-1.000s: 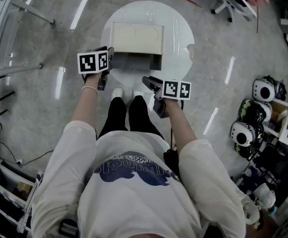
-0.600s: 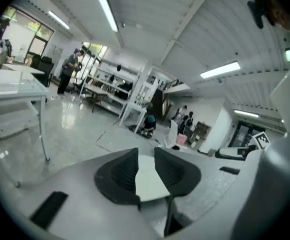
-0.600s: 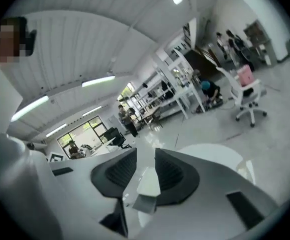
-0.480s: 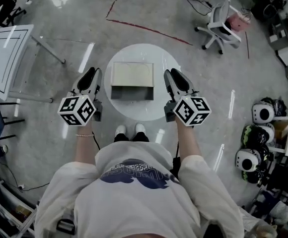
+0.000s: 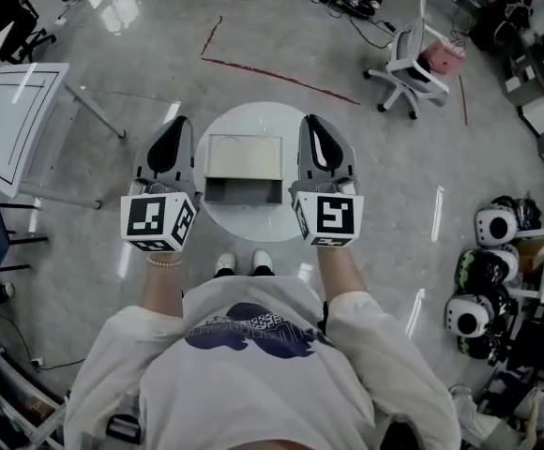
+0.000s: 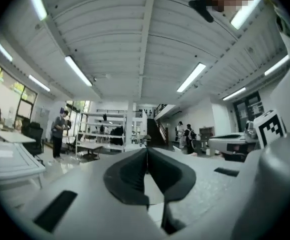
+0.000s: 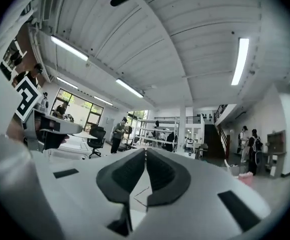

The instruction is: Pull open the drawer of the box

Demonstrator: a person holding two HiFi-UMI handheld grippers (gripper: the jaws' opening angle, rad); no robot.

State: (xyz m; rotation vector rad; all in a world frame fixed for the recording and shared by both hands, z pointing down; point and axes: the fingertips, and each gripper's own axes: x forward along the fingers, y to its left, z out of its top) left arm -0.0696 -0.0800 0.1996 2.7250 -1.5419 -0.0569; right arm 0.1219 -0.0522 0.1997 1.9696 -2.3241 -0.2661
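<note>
A cream box (image 5: 243, 157) sits on a small round white table (image 5: 253, 221), and its drawer (image 5: 244, 191) stands pulled out toward me, showing a dark empty inside. I hold both grippers high above the table, apart from the box, pointing forward. The left gripper (image 5: 170, 137) hangs over the table's left edge and the right gripper (image 5: 316, 137) over its right edge. Both sets of jaws are closing, tips together, with nothing between them. In the left gripper view (image 6: 146, 156) and the right gripper view (image 7: 145, 156) only the room and ceiling lie beyond the tips.
A white office chair (image 5: 406, 62) stands at the back right, and a tilted white table (image 5: 9, 120) on the left. Several helmets (image 5: 486, 225) lie on racks at the right. A red line (image 5: 281, 78) marks the floor. The person's shoes (image 5: 239, 262) touch the table's near edge.
Both grippers have left the drawer, risen and swung out to either side of the table, now level and pointing forward. Their jaws have gone from open to closed.
</note>
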